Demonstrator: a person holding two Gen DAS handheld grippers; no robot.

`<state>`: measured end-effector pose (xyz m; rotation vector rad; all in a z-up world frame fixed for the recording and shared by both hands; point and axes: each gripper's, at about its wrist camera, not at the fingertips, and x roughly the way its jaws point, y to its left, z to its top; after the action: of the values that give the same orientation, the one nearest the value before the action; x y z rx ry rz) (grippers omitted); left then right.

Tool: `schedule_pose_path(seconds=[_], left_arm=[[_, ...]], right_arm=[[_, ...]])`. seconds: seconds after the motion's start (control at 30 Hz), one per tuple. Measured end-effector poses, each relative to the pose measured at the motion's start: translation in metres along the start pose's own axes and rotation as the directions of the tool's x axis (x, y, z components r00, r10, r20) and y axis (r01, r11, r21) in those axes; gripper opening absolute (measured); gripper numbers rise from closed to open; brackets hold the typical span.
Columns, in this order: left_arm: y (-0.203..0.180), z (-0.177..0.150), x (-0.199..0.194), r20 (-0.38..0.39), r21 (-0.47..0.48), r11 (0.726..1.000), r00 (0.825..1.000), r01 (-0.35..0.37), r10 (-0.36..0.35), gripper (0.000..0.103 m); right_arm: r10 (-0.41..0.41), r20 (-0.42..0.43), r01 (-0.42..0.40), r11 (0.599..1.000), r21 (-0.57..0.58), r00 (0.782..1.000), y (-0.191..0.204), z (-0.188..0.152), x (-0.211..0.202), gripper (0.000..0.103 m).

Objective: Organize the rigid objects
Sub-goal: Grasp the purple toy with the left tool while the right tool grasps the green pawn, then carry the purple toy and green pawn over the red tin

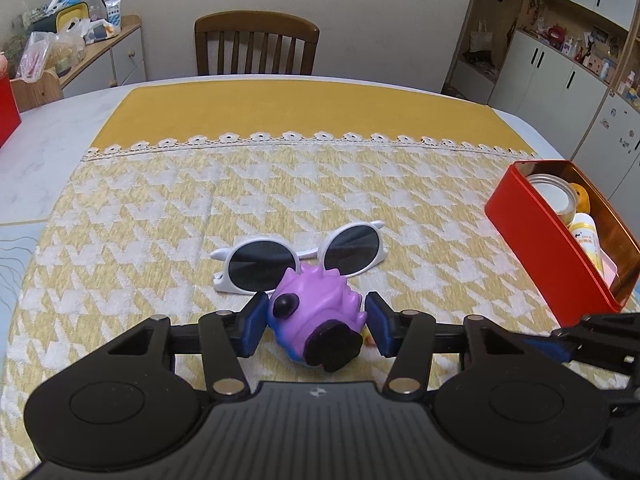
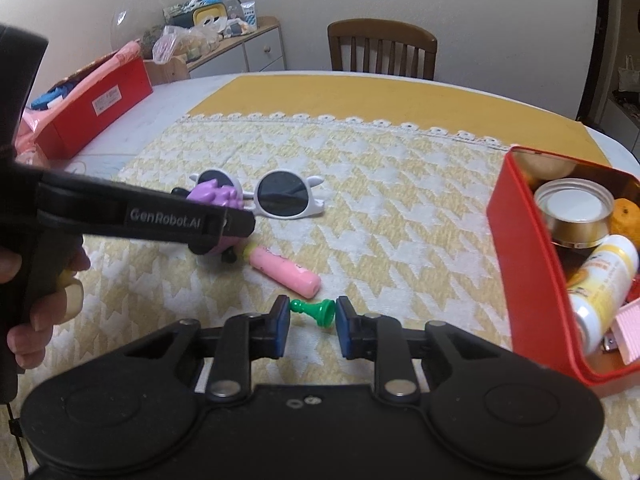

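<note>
Between the left tongs sits a purple toy, both blue pads pressed on its sides; white sunglasses lie just behind at twelve o'clock. Right tongs clamp a green pawn lying sideways, a pink tube at eleven o'clock. At two o'clock on the surface stands a red tin holding jars.

"GenRobot.AI" in white on the left tongs' black side.
</note>
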<state>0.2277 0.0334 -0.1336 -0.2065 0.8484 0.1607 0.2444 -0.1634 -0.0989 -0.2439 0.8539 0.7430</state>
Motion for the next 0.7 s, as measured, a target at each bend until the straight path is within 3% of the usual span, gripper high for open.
schedule_pose_path(seconds=[0.37, 0.7], left_arm=[[-0.016, 0.003, -0.040, 0.023, 0.005, 1.000, 1.000, 0.002, -0.002, 0.052], [-0.053, 0.017, -0.069, 0.045, 0.023, 0.999, 0.998, 0.039, -0.040, 0.052]], right_arm=[[0.017, 0.061, -0.020, 0.999, 0.047, 0.998, -0.014, 0.007, -0.049, 0.024], [0.002, 0.110, -0.011, 0.996, 0.084, 0.994, -0.048, 0.013, -0.090, 0.024]])
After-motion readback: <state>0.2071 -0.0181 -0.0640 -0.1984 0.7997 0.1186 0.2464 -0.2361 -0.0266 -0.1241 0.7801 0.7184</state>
